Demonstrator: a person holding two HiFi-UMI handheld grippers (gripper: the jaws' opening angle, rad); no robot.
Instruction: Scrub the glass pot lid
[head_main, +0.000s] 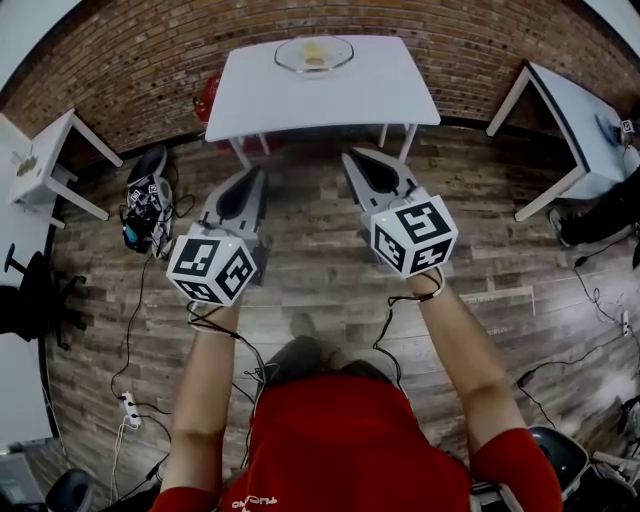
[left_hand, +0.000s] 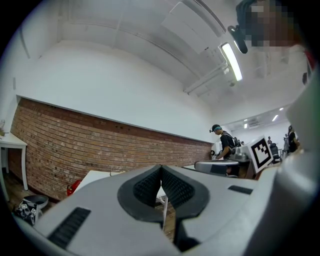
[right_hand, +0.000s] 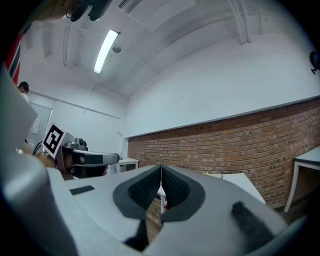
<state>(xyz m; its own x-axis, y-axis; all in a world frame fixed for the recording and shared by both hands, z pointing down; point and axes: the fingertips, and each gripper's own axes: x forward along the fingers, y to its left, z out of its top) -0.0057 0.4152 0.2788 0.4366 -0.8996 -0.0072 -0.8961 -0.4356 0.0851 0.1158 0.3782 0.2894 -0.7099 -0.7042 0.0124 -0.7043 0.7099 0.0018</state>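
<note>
Lying flat | glass pot lid (head_main: 336, 55) | clear, round | on white table (head_main: 260, 100)

The left forearm (head_main: 205, 390) and right forearm (head_main: 470, 350) stretch forward, side by side, toward the white table (head_main: 300, 100). The left gripper (head_main: 258, 172) and right gripper (head_main: 350, 155) point level at it, both stopping short of its near edge. Each gripper's jaws are pressed together with nothing between them.

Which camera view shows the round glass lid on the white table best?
The head view: the whole round clear glass lid shows from above on the white table. Both gripper views look level across that table, giving at most a thin edge-on sliver.
</note>
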